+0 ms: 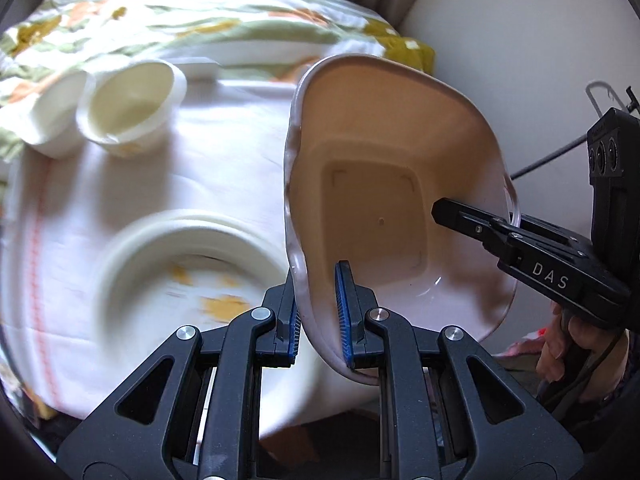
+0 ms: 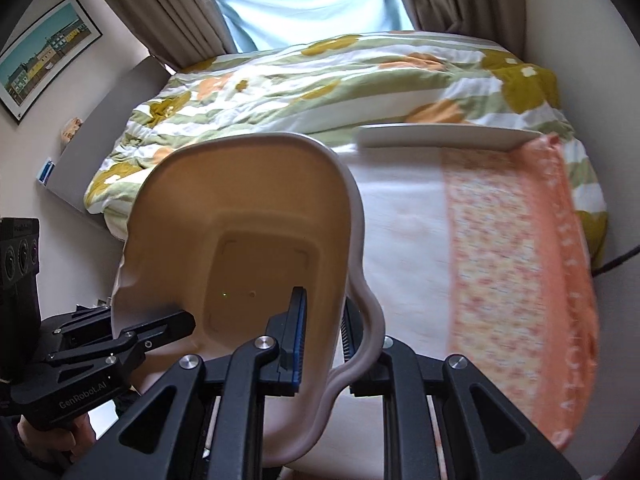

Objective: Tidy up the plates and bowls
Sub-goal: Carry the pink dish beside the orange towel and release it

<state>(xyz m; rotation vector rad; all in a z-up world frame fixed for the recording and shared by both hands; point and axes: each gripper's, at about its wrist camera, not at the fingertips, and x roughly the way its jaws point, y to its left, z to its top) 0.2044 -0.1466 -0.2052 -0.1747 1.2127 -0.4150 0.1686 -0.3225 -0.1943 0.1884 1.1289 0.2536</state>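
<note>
A large squarish bowl with a wavy white rim and a cream-tan inside (image 1: 384, 200) hangs in the air above the bed, gripped from two sides at once. The left gripper (image 1: 320, 312) is clenched on the bowl's near rim, one blue-ribbed pad inside the wall and the other outside it, and the right gripper (image 2: 320, 336) pinches the opposite rim the same way, its inner blue pad lying against the tan wall and the outer one pressed behind the white lip. From the left wrist view the right gripper shows as a black arm reaching in from the right edge, with a person's hand (image 1: 572, 340) on its handle; from the right wrist view the left gripper comes in from the lower left. The bowl is tilted, its open side turned towards both cameras. Below it a white cloth with an orange patterned border (image 2: 516, 264) covers part of a quilt printed with green, mustard and orange flowers (image 2: 320, 76). On the cloth, in the left wrist view, sit a round white plate with yellow marks (image 1: 160, 264), blurred, and two small white round bowls (image 1: 132, 108) just beside each other farther back. A flat white plate (image 2: 444, 136) lies at the cloth's far edge in the right wrist view. Brown curtains (image 2: 176, 4) frame a bright window beyond the bed, and a framed picture of coloured houses (image 2: 44, 64) hangs on the left wall.
</note>
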